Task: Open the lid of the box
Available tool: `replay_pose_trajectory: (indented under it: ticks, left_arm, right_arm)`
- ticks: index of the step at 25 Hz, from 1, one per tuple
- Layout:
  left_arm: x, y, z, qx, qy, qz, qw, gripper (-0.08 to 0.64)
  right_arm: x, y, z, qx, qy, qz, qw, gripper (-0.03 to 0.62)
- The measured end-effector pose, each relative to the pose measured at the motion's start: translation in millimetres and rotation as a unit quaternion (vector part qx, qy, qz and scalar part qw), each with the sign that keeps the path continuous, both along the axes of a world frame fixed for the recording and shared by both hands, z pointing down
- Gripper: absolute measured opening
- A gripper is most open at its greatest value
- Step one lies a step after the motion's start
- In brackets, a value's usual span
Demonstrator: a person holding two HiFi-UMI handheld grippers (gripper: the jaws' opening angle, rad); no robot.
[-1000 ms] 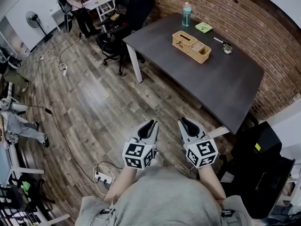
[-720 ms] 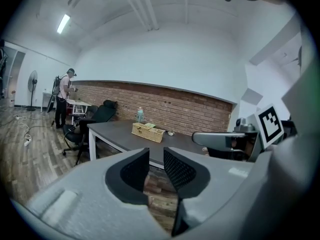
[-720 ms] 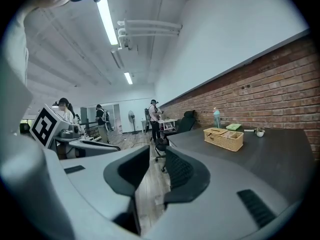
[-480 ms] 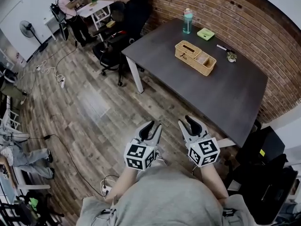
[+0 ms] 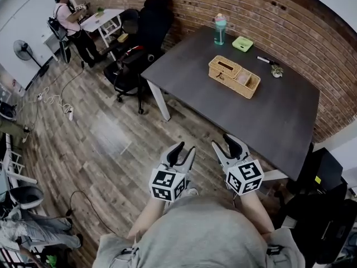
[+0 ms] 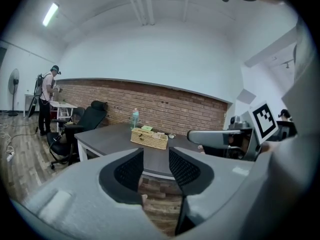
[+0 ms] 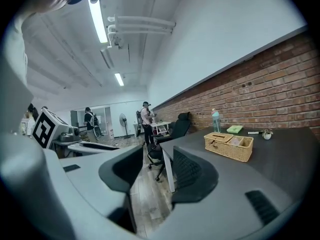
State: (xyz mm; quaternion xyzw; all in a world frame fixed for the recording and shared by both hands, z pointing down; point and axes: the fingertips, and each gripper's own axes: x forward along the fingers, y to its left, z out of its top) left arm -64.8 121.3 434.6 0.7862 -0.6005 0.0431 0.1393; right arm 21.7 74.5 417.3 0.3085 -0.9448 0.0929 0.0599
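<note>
Left gripper (image 5: 184, 151): jaws opening, nothing between them. Right gripper (image 5: 222, 143): jaws opening, also empty. Both hang over the wood floor (image 5: 100, 133), well apart from the wicker box (image 5: 234, 77).

Box: rectangular and woven, resting on the dark table (image 5: 279, 116). Its lid (image 5: 225, 67) lies closed over the left section. The right section is uncovered; contents unclear.

A brick wall (image 5: 268, 10) runs behind the table.

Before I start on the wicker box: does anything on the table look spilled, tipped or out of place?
Nothing stands out. The wicker box sits flat on the table with its lid down, the bottle stands upright, and nothing is spilled.
</note>
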Motion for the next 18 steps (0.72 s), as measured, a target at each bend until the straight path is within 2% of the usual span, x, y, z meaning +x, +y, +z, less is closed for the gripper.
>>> replay_pose_trajectory:
  ticks: [11, 18]
  left_arm:
    - [-37.7, -38.1, 9.4, -0.004, 0.019, 0.012, 0.9997, 0.152]
    - [-53.3, -55.2, 17.0, -0.009, 0.029, 0.006, 0.9995, 0.152]
  right_arm:
    - [-38.8, -35.8, 10.9, -0.006, 0.009, 0.012, 1.0, 0.19]
    - [-45.4, -54.5, 15.2, 0.003, 0.021, 0.031, 0.999, 0.19]
